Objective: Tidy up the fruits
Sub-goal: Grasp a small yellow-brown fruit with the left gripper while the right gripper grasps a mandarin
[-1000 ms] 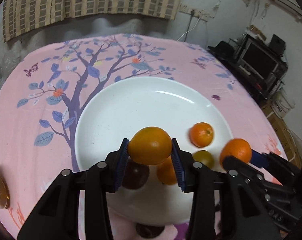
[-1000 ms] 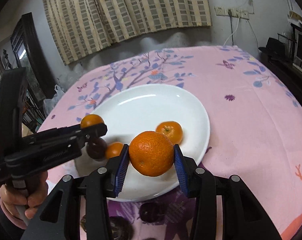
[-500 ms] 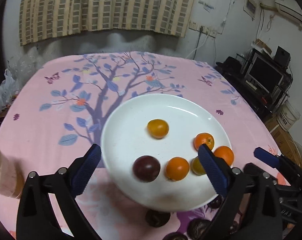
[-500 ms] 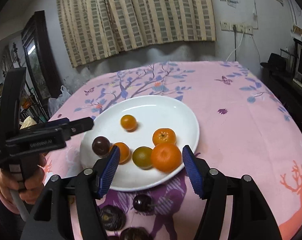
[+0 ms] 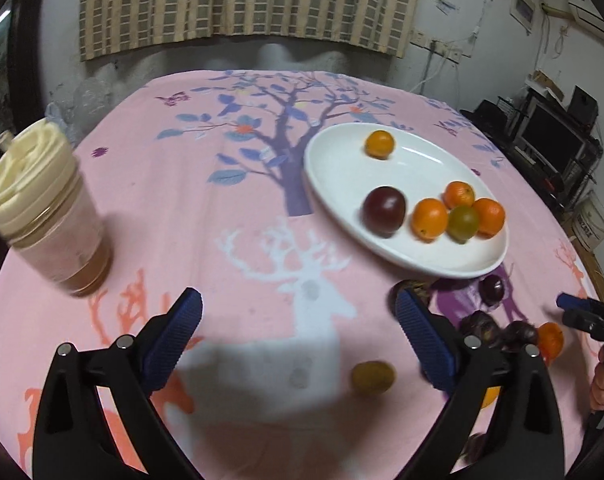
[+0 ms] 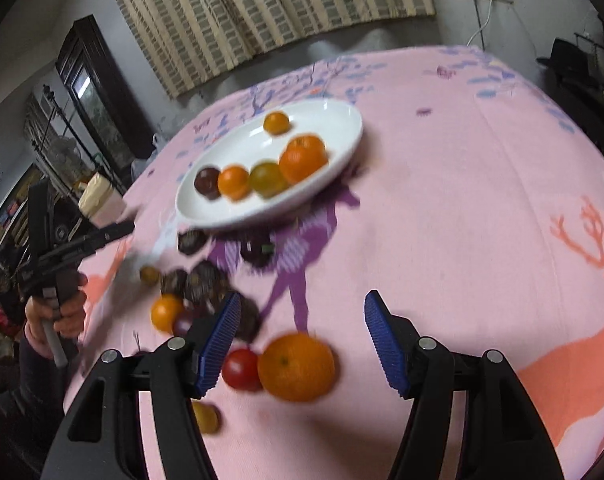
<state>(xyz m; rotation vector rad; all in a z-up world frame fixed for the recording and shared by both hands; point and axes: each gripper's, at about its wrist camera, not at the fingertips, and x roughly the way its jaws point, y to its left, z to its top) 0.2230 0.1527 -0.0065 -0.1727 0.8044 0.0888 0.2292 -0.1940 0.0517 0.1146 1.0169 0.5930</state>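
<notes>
**Both grippers empty, loose fruit waiting on the cloth**

Nearest the right hand-held gripper (image 6: 300, 338), jaws spread wide and holding nothing, a big orange (image 6: 296, 367) sits on the pink tabletop (image 6: 461, 220) just below the gap, touching a small red tomato (image 6: 241, 369). A yellowish fruit (image 6: 205, 417) lies closer in, half hidden by the left finger. The left hand-held gripper (image 5: 298, 330) is wide open and empty too, with an olive-yellow fruit (image 5: 372, 377) lying on the cloth just inside its right finger.

A little further out, a heap of dark fruits (image 6: 200, 280) and a small orange (image 6: 166, 312) cluster together; the picture is blurred here, so I can't count them.

Beyond that, the white plate (image 6: 230, 216) carries six: a dark plum (image 5: 383, 210), four oranges and one greenish fruit (image 5: 464, 223), most bunched at its near-right rim. At far left stands a lidded jar (image 5: 42, 208).

The risks from here, as I judge them: closing on the big orange could nudge the tomato rolling towards the edge; the crowded rim could spill fruit if another is dropped against that bunch; and both tools reaching into the same heap could collide.
</notes>
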